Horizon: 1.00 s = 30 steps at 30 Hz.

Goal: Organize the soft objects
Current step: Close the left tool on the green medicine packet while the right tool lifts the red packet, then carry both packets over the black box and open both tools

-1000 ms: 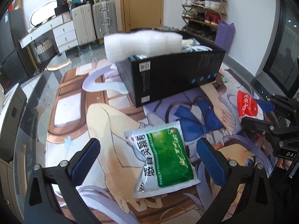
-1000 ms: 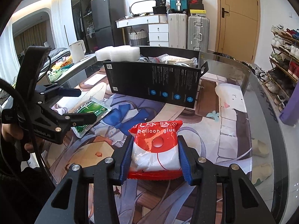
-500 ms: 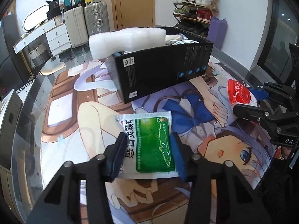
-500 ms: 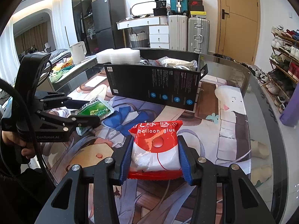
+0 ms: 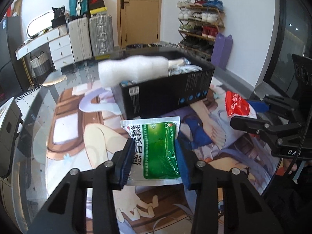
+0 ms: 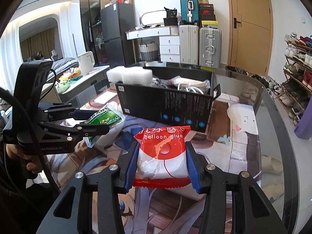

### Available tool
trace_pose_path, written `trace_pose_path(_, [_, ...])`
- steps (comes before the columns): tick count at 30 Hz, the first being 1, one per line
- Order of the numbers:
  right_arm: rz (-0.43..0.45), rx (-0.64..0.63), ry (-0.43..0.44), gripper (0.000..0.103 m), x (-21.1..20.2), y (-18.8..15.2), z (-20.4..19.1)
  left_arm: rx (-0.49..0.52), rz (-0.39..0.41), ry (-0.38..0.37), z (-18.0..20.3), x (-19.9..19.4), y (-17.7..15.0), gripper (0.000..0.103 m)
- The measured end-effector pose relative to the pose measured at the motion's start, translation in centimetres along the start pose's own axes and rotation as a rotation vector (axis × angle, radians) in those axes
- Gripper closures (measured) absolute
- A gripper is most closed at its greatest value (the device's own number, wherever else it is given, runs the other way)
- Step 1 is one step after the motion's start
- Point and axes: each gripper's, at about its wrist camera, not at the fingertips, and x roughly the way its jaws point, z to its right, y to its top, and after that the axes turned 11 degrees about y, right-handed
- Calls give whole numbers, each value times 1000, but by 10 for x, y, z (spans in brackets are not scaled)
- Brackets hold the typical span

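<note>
My left gripper (image 5: 155, 160) is shut on a green and white medicine packet (image 5: 156, 148) and holds it lifted off the table, just in front of the black box (image 5: 167, 95). My right gripper (image 6: 161, 162) is shut on a red and white "balloon glue" packet (image 6: 162, 152), also held above the table before the black box (image 6: 167, 105). The box holds white foam (image 6: 129, 75) at its left end and several white soft items. The left gripper with the green packet (image 6: 105, 118) shows at the left of the right wrist view.
The table has a printed anime mat (image 5: 81, 136) under glass with a curved edge. Suitcases (image 6: 198, 44), a white dresser and a shoe rack (image 5: 200, 25) stand beyond the table. A white kettle (image 6: 85, 62) sits on a side counter.
My left gripper closed on the green packet and lifted it off the mat toward the black box. My right gripper kept its hold on the red packet and raised it slightly.
</note>
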Motion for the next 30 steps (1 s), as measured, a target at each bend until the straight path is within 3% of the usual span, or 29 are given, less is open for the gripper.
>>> trace_pose_path(15, [108,-36,13,57,-12,31,-3,-81,126,23,-15,-17,25,62])
trace_pose_path(30, [121,-33,6,57,0,55,5,-165,193,75,-46,-18,34,62])
